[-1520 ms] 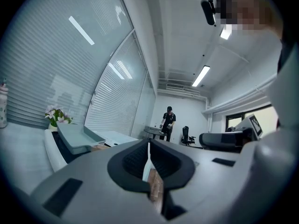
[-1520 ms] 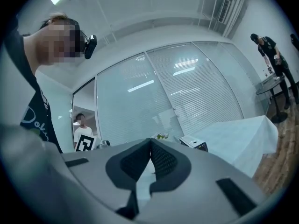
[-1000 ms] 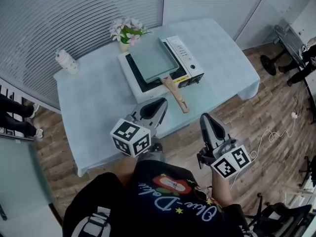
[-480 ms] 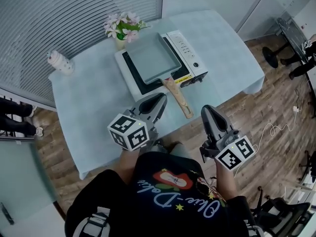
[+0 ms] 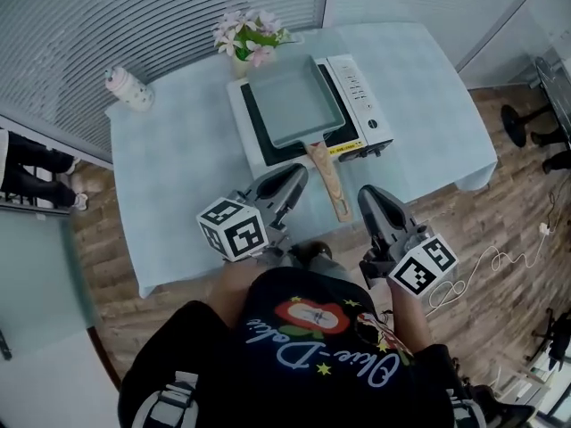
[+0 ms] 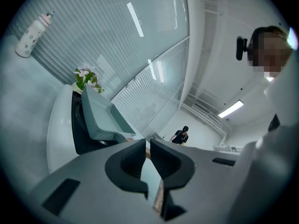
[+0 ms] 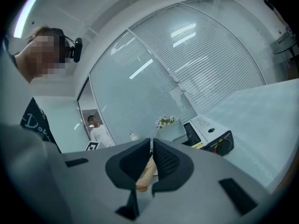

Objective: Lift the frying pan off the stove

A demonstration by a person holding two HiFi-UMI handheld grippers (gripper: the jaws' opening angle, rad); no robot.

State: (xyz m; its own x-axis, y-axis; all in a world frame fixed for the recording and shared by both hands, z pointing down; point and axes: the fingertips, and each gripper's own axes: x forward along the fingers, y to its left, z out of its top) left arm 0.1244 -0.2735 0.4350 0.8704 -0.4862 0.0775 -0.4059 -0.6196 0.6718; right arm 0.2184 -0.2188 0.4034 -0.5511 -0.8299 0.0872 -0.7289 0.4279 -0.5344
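A grey-green rectangular frying pan point(image 5: 294, 105) sits on a white portable stove point(image 5: 361, 96). Its wooden handle point(image 5: 326, 181) points toward the table's front edge. My left gripper point(image 5: 293, 178) hovers just left of the handle, shut and holding nothing. My right gripper point(image 5: 368, 199) is just right of the handle's end, also shut and empty. In the left gripper view the pan point(image 6: 100, 113) and stove point(image 6: 58, 125) lie beyond the closed left gripper point(image 6: 148, 148). In the right gripper view the handle point(image 7: 145, 174) shows past the closed right gripper point(image 7: 152, 148), with the stove point(image 7: 208, 132) further off.
A light blue cloth covers the table point(image 5: 178, 176). A vase of pink flowers point(image 5: 254, 38) stands behind the stove, and a white bottle point(image 5: 129, 87) stands at the back left corner. A person's legs point(image 5: 36, 176) are at the left, on the wooden floor.
The head view has shifted, so the table sits a little further right. Both grippers stay shut at either side of the pan's handle.
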